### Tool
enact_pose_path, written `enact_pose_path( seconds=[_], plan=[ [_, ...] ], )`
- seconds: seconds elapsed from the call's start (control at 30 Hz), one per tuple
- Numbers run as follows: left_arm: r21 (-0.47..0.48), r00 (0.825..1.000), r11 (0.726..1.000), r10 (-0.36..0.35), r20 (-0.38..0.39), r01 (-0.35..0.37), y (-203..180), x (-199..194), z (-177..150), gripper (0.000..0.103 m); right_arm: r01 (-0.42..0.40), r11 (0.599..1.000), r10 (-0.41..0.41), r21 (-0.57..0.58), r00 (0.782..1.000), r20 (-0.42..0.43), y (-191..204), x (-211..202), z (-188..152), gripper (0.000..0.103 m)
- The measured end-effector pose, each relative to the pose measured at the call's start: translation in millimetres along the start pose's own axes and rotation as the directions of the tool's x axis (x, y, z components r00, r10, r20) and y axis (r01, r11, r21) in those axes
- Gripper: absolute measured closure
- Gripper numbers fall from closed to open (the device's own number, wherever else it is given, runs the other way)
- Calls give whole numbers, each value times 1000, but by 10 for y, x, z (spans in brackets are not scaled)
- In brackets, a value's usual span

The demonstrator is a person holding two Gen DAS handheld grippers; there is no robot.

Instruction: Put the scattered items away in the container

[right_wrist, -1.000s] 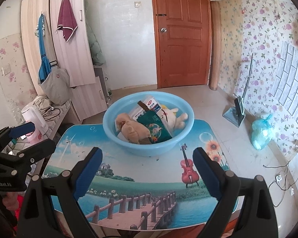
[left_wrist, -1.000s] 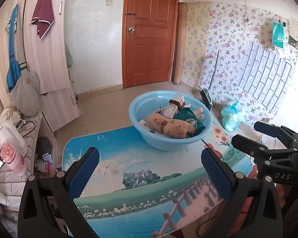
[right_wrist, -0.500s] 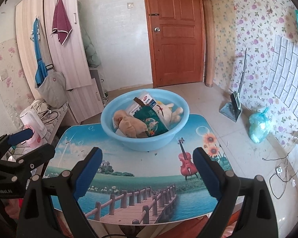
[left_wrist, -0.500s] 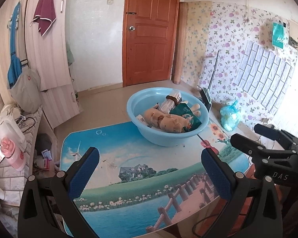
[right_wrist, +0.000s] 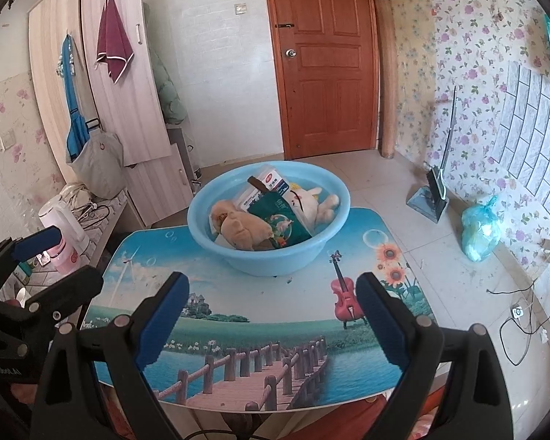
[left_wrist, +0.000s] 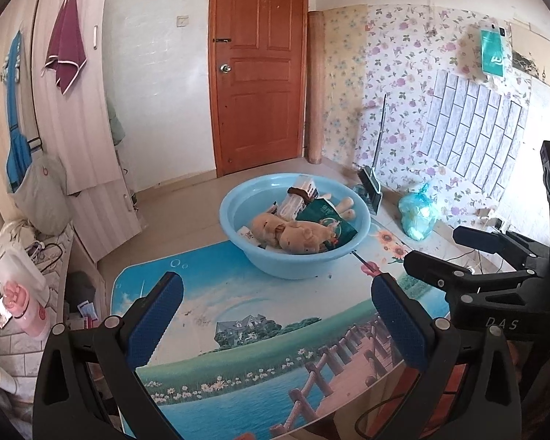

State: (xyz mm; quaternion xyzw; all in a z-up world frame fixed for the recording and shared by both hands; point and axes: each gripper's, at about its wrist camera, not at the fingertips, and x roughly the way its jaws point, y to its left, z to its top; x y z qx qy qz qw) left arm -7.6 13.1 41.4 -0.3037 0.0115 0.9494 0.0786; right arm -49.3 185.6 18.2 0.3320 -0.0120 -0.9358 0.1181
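Now left gripper (left_wrist: pixel 275 315) and right gripper (right_wrist: pixel 273 319) both spread wide, empty, above the worktop (right_wrist: pixel 238 304), blue basin (right_wrist: pixel 330 227) holding plush toys (right_wrist: pixel 242 229), green pouch (right_wrist: pixel 282 225).

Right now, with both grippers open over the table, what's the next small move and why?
Probably ease both back and stop. The left gripper and right gripper are open and empty, the toys and packets already sit in the blue basin, and no loose item shows on the table.

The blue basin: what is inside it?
In the basin: a brown plush, a white plush, a green pouch, a white box. Anything beneath them is covered.
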Motion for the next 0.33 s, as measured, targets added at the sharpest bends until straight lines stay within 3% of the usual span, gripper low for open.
enact_pose_path(
  seconds=[0.33],
  plan=[
    [-6, 1000, 1000, -3, 2, 3, -9, 16, -1, 0, 2, 1000, -2, 13, 1000, 1, -26, 1, -16, 9]
  ],
)
